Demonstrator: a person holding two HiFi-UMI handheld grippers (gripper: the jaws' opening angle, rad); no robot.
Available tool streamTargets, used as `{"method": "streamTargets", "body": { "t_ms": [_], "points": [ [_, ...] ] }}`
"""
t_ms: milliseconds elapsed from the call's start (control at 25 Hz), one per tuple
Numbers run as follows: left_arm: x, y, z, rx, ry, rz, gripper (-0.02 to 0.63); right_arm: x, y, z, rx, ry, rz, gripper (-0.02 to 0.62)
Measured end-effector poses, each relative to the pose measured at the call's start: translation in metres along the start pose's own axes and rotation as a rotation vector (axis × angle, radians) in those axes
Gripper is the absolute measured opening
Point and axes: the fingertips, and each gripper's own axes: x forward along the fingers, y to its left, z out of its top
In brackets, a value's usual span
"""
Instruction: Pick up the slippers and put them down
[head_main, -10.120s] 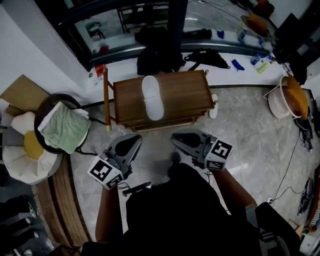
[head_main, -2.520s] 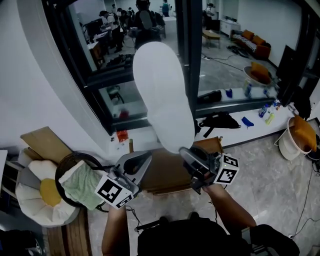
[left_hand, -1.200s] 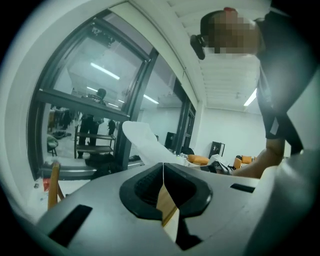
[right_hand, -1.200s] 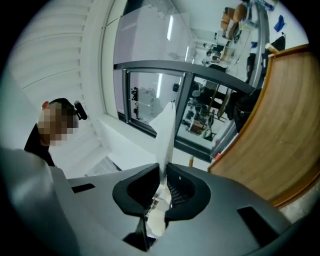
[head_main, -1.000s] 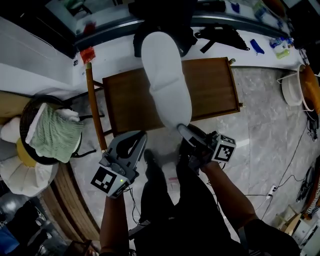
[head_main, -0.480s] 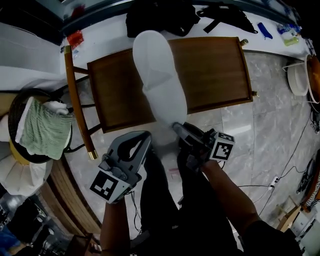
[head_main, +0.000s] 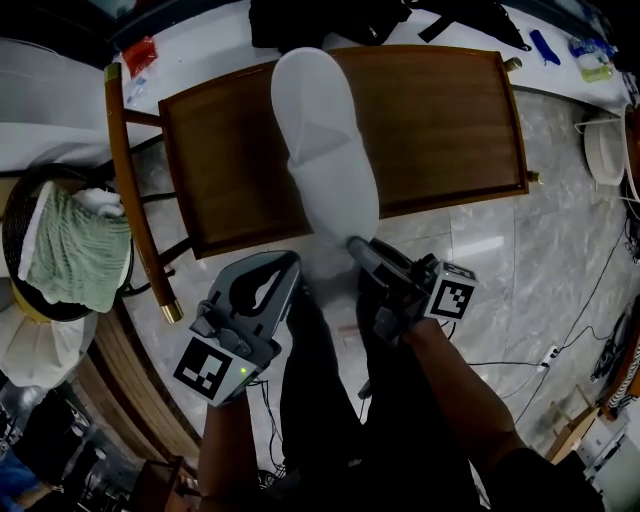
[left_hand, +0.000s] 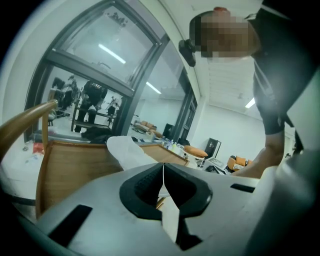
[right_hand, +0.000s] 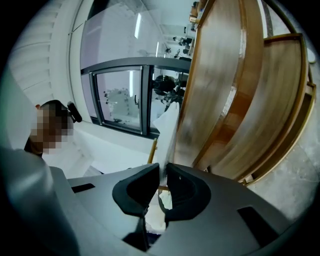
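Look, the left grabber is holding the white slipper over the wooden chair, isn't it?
Not the left one. The right gripper holds the white slipper over the wooden chair, its jaws pinched on the slipper's edge, as the right gripper view shows. The left gripper is shut with nothing in it.

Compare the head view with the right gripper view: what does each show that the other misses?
Head view only: the left gripper, the green towel, and the slipper's full length stretched over the wooden table. Right gripper view only: a close look at the right gripper, its jaws pinching the slipper's edge, plus a dark-framed window. Both: slipper, table and right gripper.
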Motion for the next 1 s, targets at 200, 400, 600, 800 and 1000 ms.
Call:
{"method": "streamTargets", "body": {
  "t_ms": [200, 400, 600, 800, 1000],
  "points": [
    [0.002, 0.000, -0.008, -0.013, -0.003, -0.003, 0.014, 0.004, -0.012, -0.002, 0.016, 0.009, -0.019, 0.054],
    [0.003, -0.005, -0.017, -0.031, 0.009, -0.025, 0.014, 0.012, -0.014, 0.000, 0.017, 0.000, -0.031, 0.054],
    [0.008, -0.007, -0.023, -0.040, 0.016, -0.043, 0.014, 0.012, -0.025, -0.004, 0.031, 0.004, -0.065, 0.054],
    [0.011, -0.008, -0.022, -0.048, 0.008, -0.052, 0.014, 0.013, -0.029, -0.005, 0.032, 0.016, -0.096, 0.054],
    [0.012, -0.008, -0.024, -0.050, 0.013, -0.057, 0.014, 0.013, -0.033, -0.008, 0.048, 0.041, -0.140, 0.054]
  ]
}}
